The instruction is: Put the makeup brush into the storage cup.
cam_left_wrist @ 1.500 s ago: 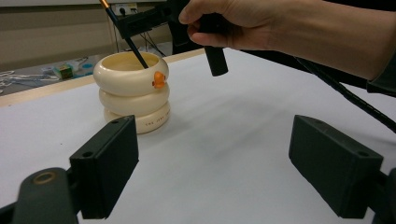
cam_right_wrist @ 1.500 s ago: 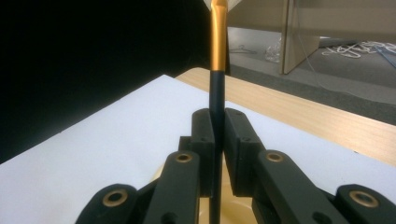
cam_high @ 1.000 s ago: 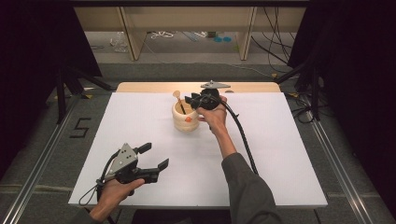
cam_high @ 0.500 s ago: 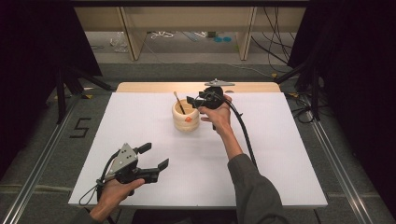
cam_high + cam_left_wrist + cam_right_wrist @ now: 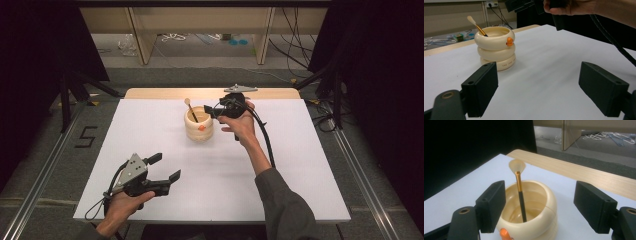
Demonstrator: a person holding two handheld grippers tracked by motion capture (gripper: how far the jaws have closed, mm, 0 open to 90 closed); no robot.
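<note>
Item one on my feed: cream holder (image 5: 198, 125), a pot shaped like three stacked rounded rings, with a small orange knob on its near side and a line of small lettering on the lowest ring. Upright and open-topped, it stands on the white tabletop (image 5: 150, 130), far of centre. Item two: a brush (image 5: 191, 109) with black handle, gold ferrule and pale fan-shaped head. I see it standing inside the holder, head up, leaning far-left against the rim.
</note>
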